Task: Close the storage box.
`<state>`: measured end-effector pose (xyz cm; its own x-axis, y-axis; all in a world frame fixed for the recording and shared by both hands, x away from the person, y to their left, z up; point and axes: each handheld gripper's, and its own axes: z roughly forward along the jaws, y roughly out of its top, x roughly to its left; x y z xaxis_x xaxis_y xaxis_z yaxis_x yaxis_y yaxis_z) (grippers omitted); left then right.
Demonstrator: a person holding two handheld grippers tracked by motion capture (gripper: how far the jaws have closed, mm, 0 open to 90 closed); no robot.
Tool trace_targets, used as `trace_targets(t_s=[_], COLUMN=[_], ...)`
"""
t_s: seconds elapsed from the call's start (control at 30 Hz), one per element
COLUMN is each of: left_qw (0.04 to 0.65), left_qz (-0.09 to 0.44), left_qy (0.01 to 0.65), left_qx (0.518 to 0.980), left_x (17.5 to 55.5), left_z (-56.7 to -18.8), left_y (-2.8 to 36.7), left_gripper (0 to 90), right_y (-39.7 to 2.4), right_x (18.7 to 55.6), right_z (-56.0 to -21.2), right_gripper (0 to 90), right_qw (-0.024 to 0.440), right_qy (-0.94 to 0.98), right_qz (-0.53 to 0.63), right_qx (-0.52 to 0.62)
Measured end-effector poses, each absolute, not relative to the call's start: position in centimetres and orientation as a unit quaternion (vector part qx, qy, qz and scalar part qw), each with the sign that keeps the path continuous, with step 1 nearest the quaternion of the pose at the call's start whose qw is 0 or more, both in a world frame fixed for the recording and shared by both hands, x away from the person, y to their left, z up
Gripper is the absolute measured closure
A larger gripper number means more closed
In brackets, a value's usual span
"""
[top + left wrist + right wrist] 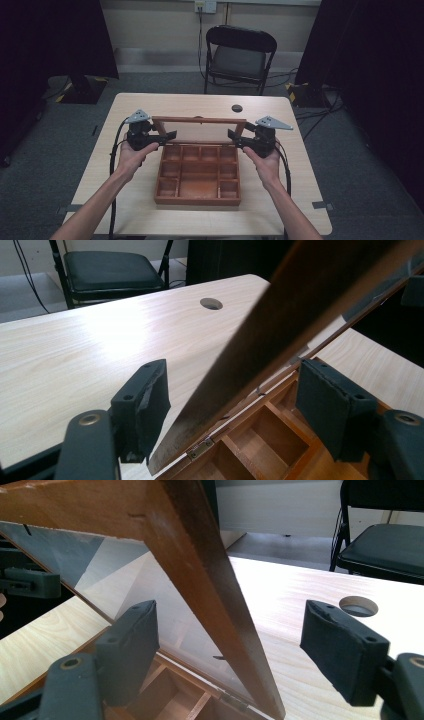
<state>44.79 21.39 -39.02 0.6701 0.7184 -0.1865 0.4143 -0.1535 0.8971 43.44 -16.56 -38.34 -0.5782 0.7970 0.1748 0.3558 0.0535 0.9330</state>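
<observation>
A wooden box (197, 201) divided into several compartments sits in the middle of the table. Its glass-paned lid (200, 120) stands raised on hinges at the far side. My left gripper (170, 135) is at the lid's left edge. In the left gripper view its jaws (237, 407) straddle the dark lid frame (280, 325) with gaps at both pads, so it is open. My right gripper (232, 135) is at the lid's right edge. In the right gripper view its jaws (232, 645) stand wide on either side of the frame rail (210, 580) without pressing on it.
The light wooden table (135, 200) has a round cable hole (237, 108) behind the box. A black folding chair (240, 55) stands beyond the far edge. Dark curtains hang at both sides, and cables lie on the floor at the right.
</observation>
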Motion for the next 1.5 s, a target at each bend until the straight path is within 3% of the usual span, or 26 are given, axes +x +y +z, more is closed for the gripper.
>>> trace_targets(t_s=[0.37,0.83,1.5], left_qw=[0.549,0.550,0.537], left_qz=[0.139,0.138,0.138], left_qy=[0.373,0.356,0.335], left_qx=[0.735,0.743,0.762], left_x=[43.7,43.0,42.3], left_z=[-38.3,-38.0,-38.2], left_y=[21.8,21.7,20.9], left_gripper=[29.2,17.3,12.2], right_y=[-16.4,-15.5,-14.6], right_x=[43.1,42.5,40.8], right_z=[-38.4,-38.6,-37.2], right_gripper=[21.8,17.2,14.4], right_qw=[0.185,0.158,0.134], right_qy=[0.700,0.717,0.732], right_qz=[0.553,0.550,0.558], right_qx=[0.412,0.397,0.367])
